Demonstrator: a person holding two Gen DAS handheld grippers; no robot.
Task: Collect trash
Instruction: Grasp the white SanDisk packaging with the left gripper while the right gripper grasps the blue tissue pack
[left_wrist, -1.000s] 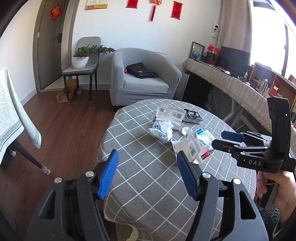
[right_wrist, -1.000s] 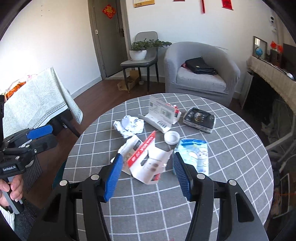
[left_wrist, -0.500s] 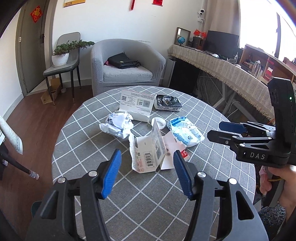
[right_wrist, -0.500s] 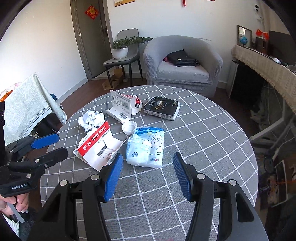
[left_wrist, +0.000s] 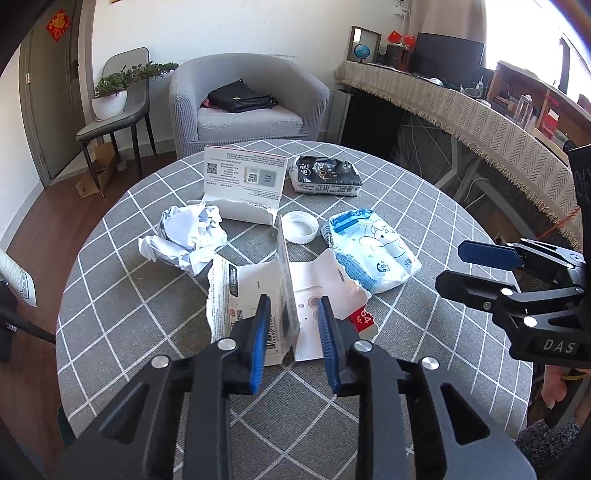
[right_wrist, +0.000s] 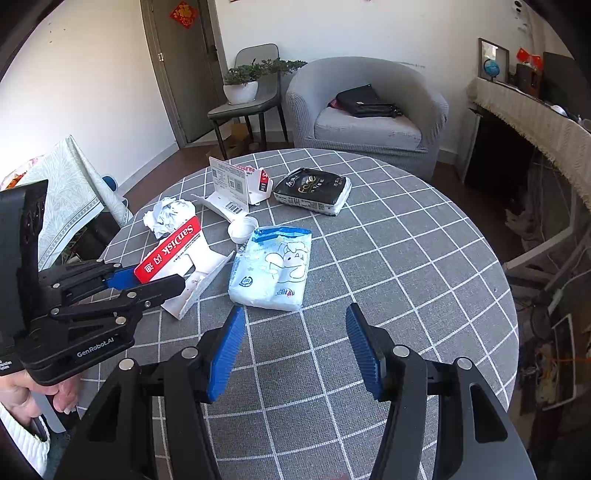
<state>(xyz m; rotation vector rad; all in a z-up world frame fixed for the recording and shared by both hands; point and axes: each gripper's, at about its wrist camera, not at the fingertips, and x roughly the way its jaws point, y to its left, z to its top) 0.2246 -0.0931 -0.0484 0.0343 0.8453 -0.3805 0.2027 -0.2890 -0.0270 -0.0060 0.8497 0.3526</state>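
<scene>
Bright daylight enters from about two o'clock in the left wrist view, where the window (left_wrist: 532, 33) is blown out to white glare. The checked tablecloth (left_wrist: 424, 229) is evenly lit with soft, short shadows. Both views are sharp centrally, with strong fisheye bending and dark vignetted corners.

Both wrist views look steeply down, close over the shared round table (left_wrist: 424, 206).

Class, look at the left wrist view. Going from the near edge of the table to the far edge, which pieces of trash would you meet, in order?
Torn SanDisk card packaging between the left gripper fingers → white bottle cap → upright white card with QR codes → black tissue pack.
</scene>
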